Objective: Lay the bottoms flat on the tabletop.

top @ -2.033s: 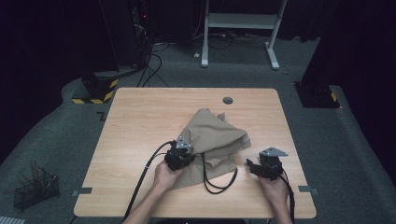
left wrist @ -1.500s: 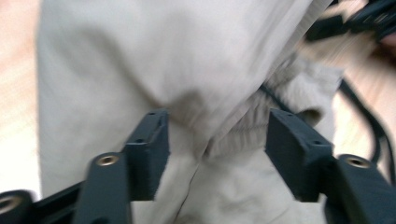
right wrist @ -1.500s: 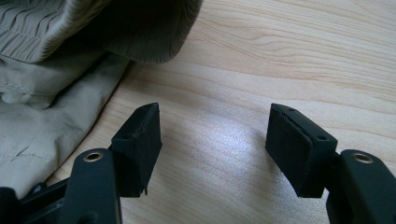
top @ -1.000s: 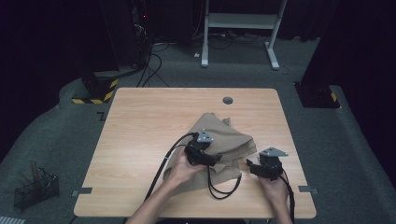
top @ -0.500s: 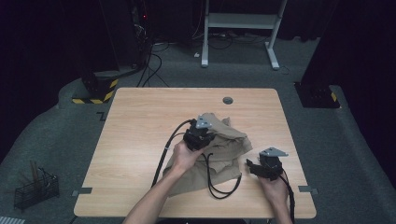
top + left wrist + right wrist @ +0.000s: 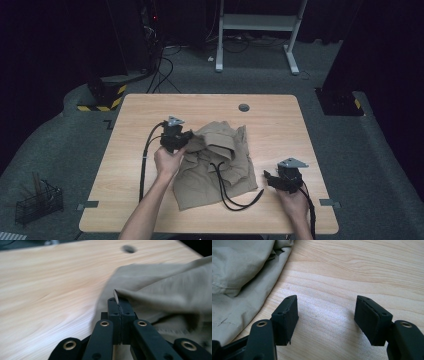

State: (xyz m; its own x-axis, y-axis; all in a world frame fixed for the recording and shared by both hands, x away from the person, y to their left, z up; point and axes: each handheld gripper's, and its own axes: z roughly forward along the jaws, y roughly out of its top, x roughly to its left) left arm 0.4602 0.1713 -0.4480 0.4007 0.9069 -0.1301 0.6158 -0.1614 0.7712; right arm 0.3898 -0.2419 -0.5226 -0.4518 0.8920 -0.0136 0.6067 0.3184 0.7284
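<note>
From the high view, a tan cloth (image 6: 215, 167) lies crumpled in the middle of the wooden table (image 6: 270, 112). It looks like a piece of clothing. The left gripper (image 6: 181, 140) is at the cloth's upper left edge, with the person's left hand (image 6: 169, 161) behind it. The right gripper (image 6: 272, 178) sits near the table's front right, just beside the cloth but not touching it. A black cable (image 6: 227, 190) lies looped across the cloth. If the cloth gets pulled, the cable could snag in it or drag it crooked.

In the left gripper view, the jaws are pressed tight together on a thin fold of the cloth (image 6: 175, 292). The bite is small and right at the edge. A quick tug could make the fold slip out, and the cloth would drop back in a heap. The table looks a bit blurry here.

In the right gripper view, the jaws stand wide apart with bare table (image 6: 352, 272) between them, holding nothing. The cloth (image 6: 239, 272) lies to the upper left, close by. With this side free, a pull from the left alone would likely slide the whole cloth along or bunch it up, not spread it flat.
</note>
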